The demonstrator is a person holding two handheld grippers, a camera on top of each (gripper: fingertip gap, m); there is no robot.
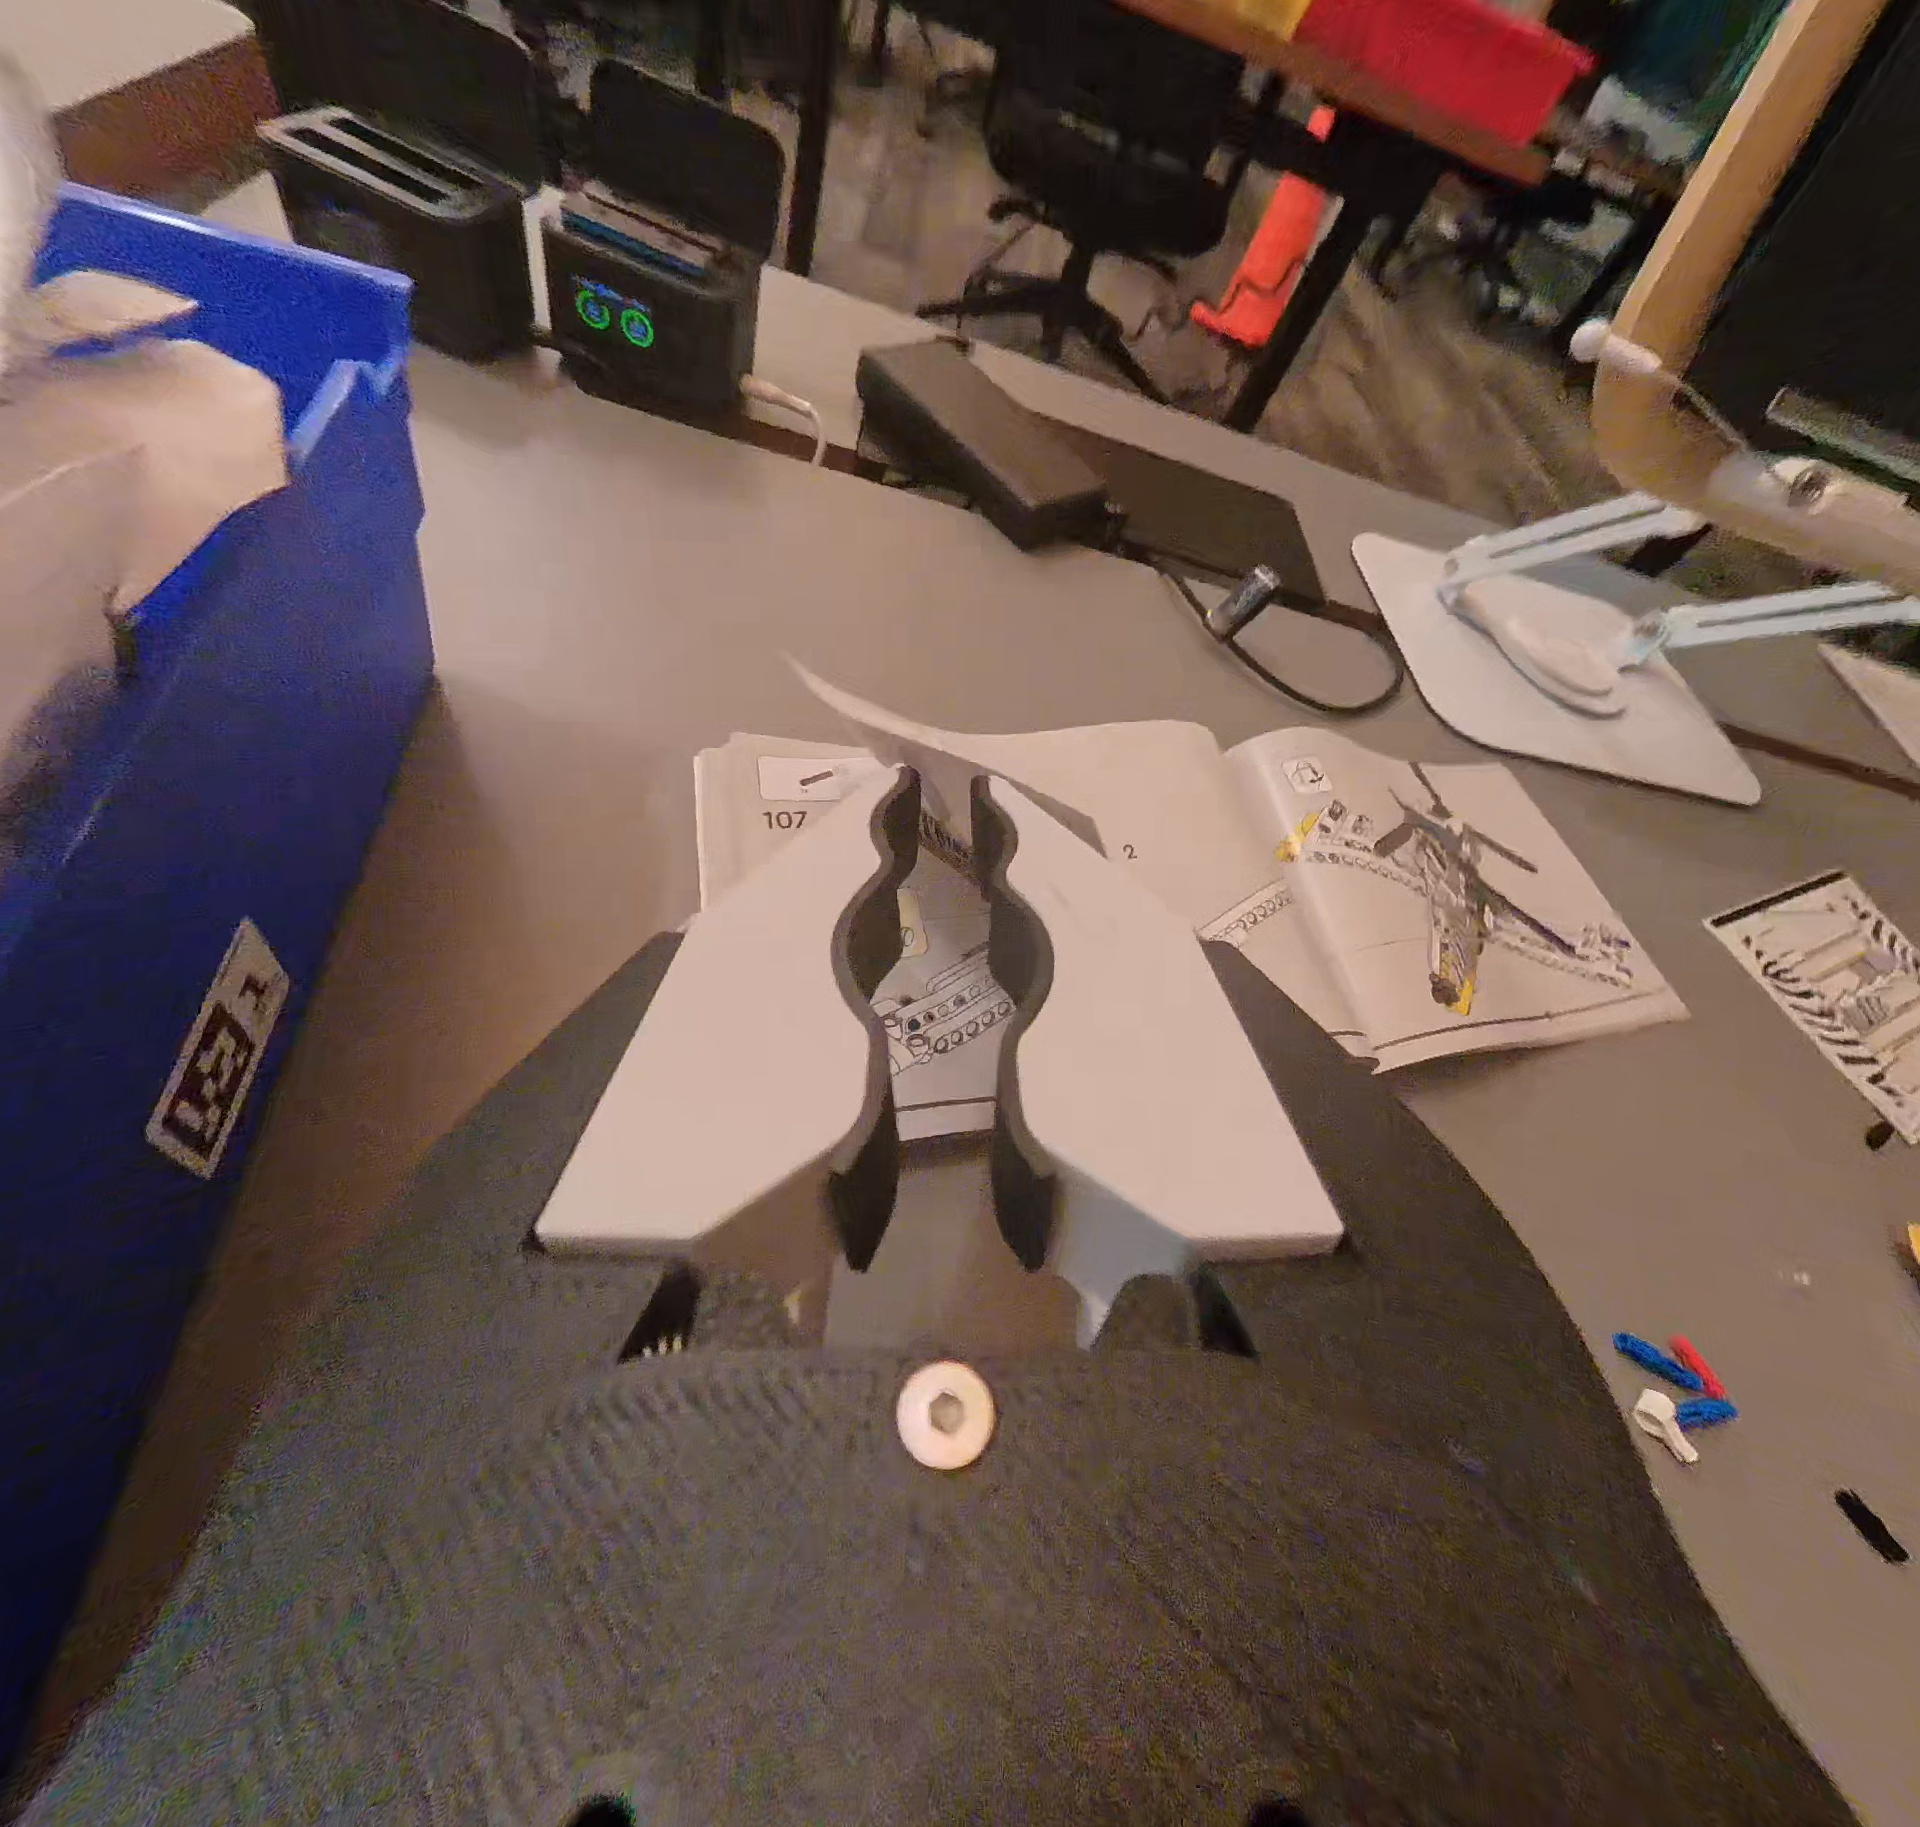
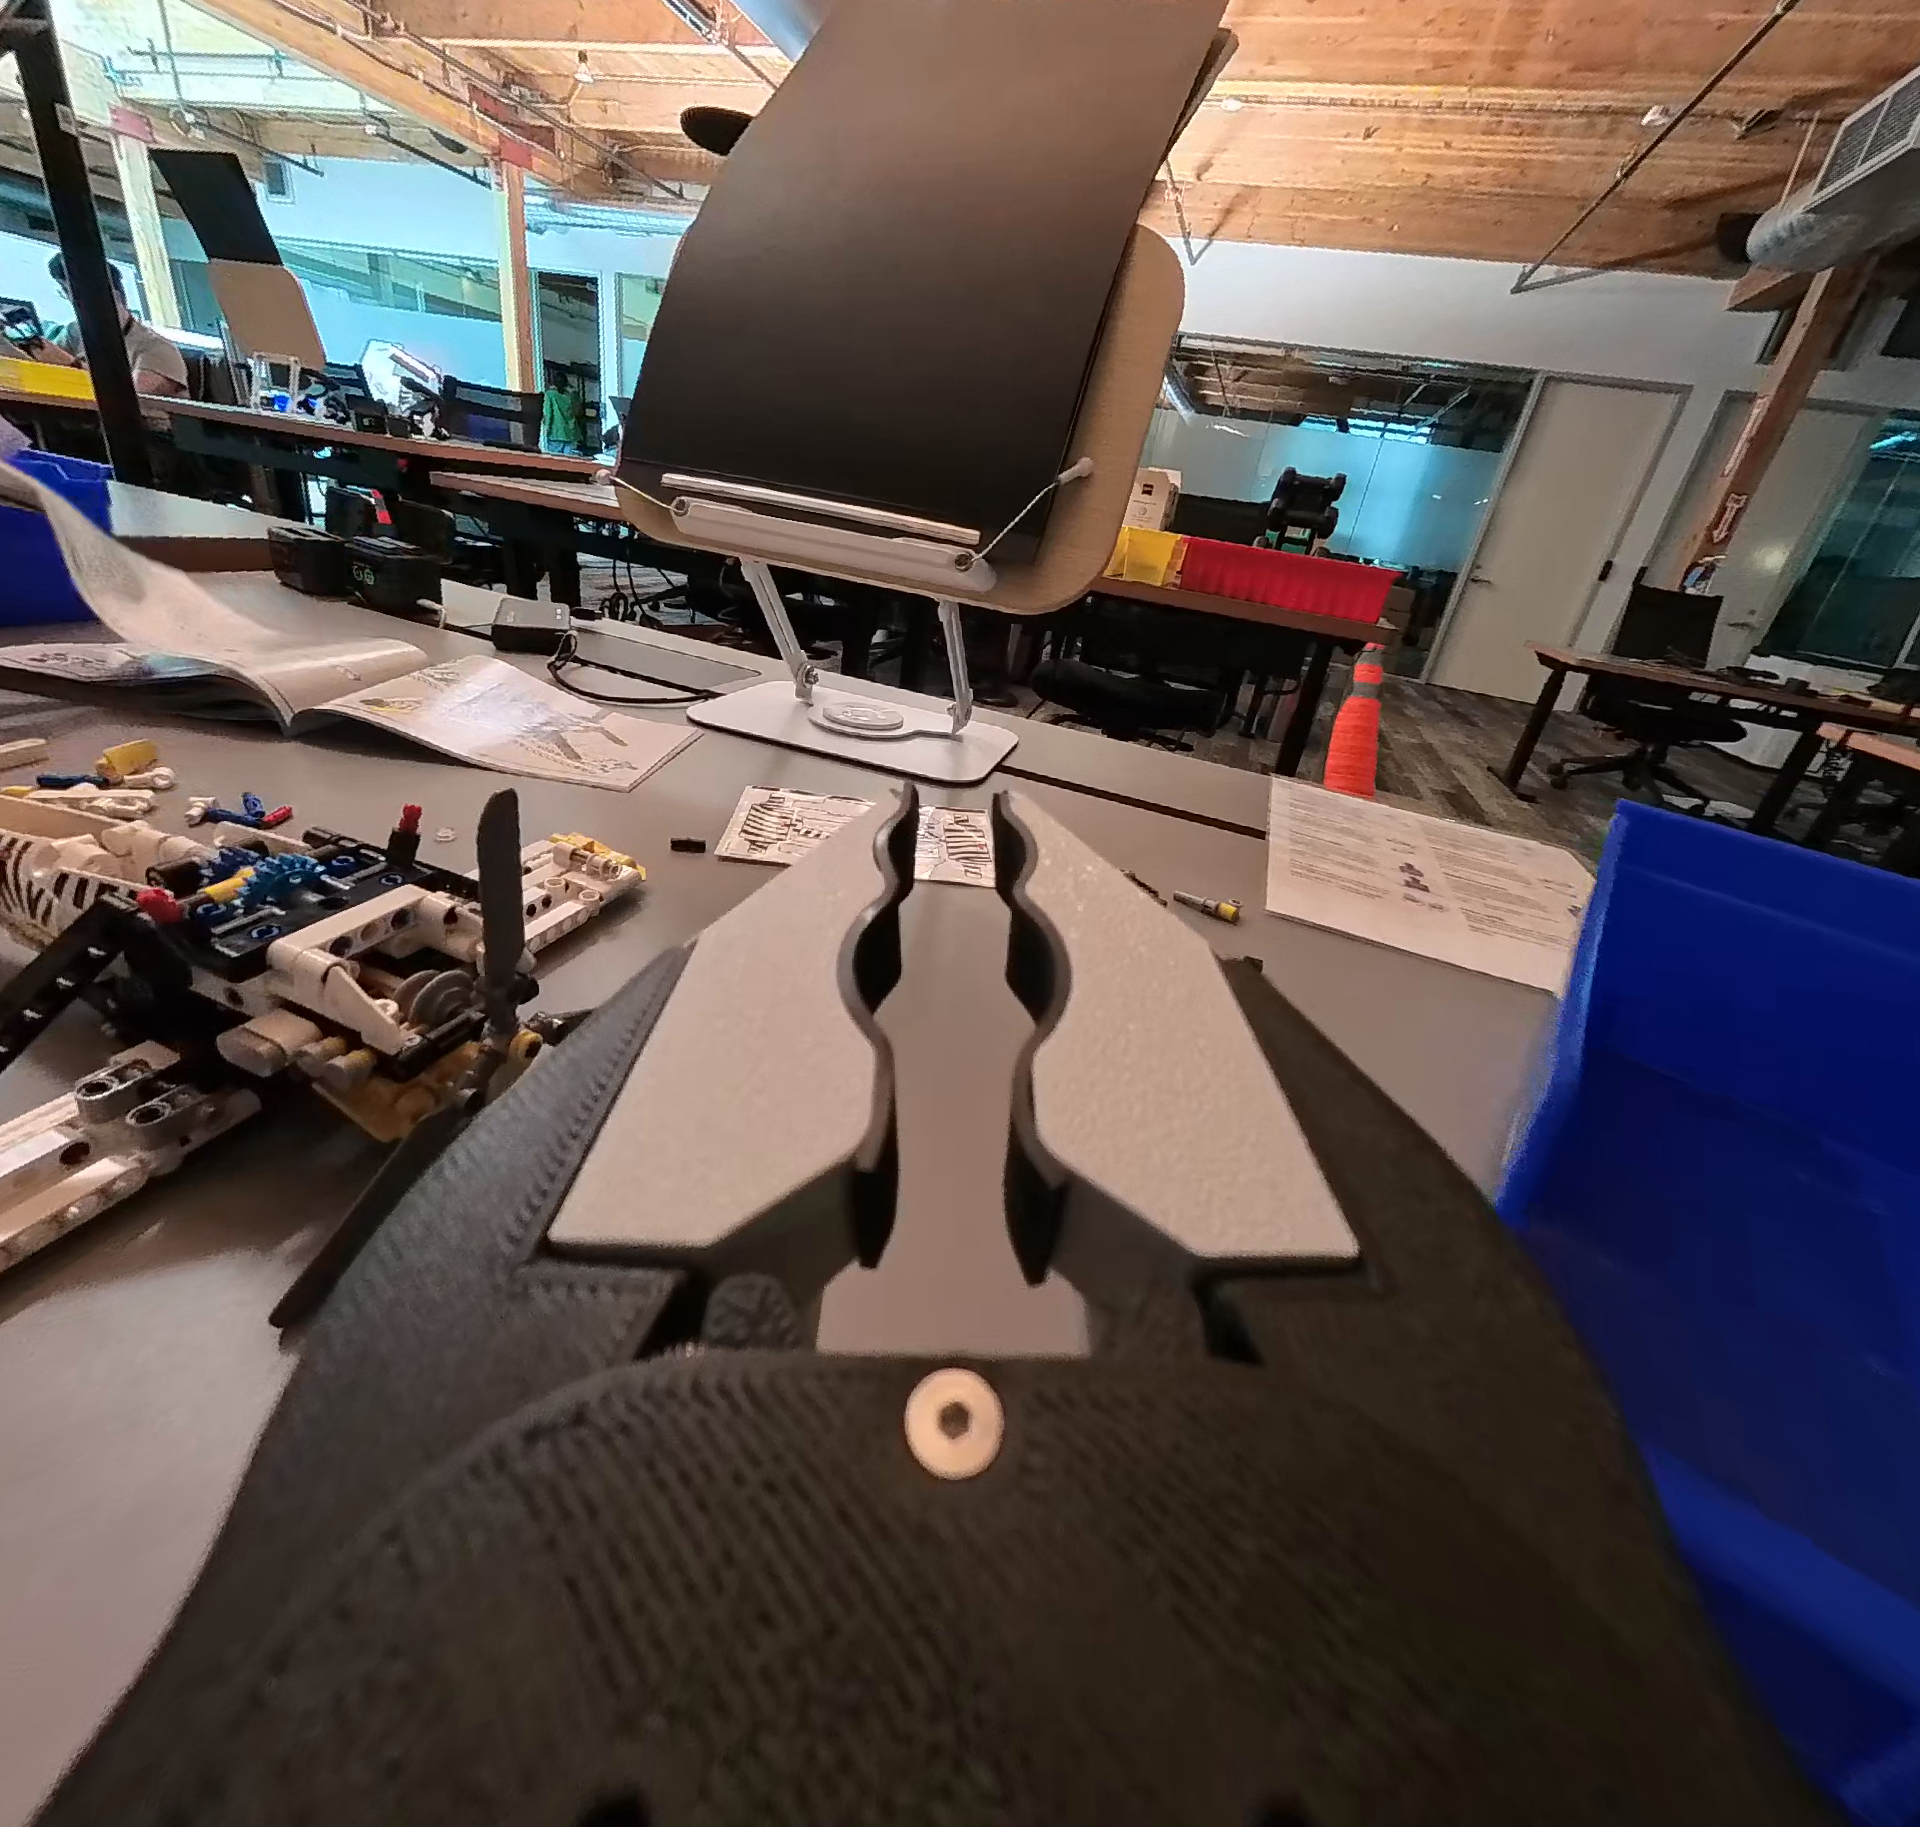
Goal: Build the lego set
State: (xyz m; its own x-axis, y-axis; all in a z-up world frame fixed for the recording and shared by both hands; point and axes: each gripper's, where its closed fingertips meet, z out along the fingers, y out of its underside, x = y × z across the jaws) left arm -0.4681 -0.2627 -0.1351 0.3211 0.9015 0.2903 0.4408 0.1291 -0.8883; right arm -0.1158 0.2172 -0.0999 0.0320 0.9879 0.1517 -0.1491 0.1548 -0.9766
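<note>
My left gripper (image 1: 945,790) hangs over the open instruction booklet (image 1: 1455,904). Its jaws are nearly together on a lifted page (image 1: 1039,749) that curls up behind the tips. That page also shows raised in the right wrist view (image 2: 125,572), above the booklet (image 2: 499,717). My right gripper (image 2: 956,806) is slightly open and empty, low over the grey table (image 2: 1143,946). The partly built Lego helicopter (image 2: 312,956), white, black and yellow with a black rotor blade, lies to its left. Loose pieces (image 2: 125,769) lie beyond the helicopter, and a few blue, red and white ones (image 1: 1673,1382) show in the left wrist view.
A blue bin (image 1: 208,738) stands close on the left, and another blue bin (image 2: 1714,1206) close on the right. A book stand (image 2: 904,323) with a dark panel stands at the back. Sticker sheets (image 2: 790,821) and a printed paper (image 2: 1423,884) lie ahead. A power adapter (image 1: 977,437) and chargers (image 1: 655,312) sit beyond the booklet. Across from one pair of fingers to the other is roughly 60 centimeters. The right tips stand about 15 centimeters off the partly built Lego helicopter (image 2: 312,956).
</note>
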